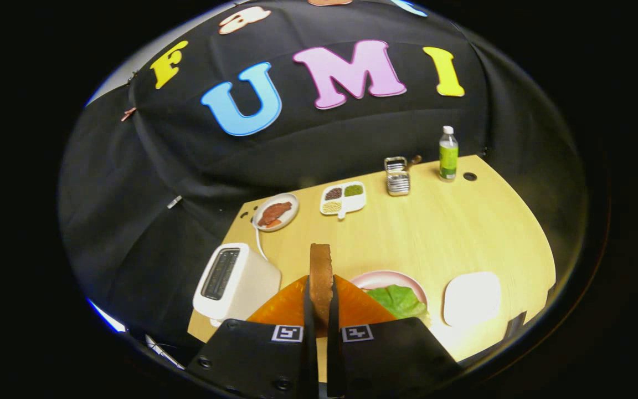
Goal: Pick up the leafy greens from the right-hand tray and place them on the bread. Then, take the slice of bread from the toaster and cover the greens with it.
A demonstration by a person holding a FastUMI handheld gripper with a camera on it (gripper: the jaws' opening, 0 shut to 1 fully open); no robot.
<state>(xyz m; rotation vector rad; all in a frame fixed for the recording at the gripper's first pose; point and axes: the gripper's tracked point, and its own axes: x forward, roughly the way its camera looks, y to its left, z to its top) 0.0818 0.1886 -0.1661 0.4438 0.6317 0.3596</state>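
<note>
Slice of bread (320, 277): clamped edge-on between the two fingers of the gripper (321, 316), standing upright and rising straight out at 12 o'clock from the tips. Held by its flat faces, both fingers pressing, narrow gap taken up by the slice's thickness; probably gripped this way because that is how a slice comes out of a slot, and it suits carrying but will need tipping flat before laying down. Held well above the table (452, 233), so apparently in transit.

Just beyond the fingertips, an orange fan-shaped piece (291, 307) spreading to either side of the slice; what it is, hard to tell. At about 2 o'clock from the tips and near, a pink plate (377, 278) with the leafy greens (399, 299) lying on it, presumably on the lower bread, though that bread is hidden under the leaf. Judged: greens step done, covering step in hand, target a short move to the right and down.

At 10 o'clock, near, the toaster (236, 282), slot empty and dark. At 3 o'clock, past the plate, a white tray (471, 298), bare.

Farther off: a plate of meat (276, 212) at 11 o'clock, a divided dish (343, 198) at 12 to 1, a metal rack (397, 176) and a bottle (448, 153) at 1 o'clock, by the far edge.
</note>
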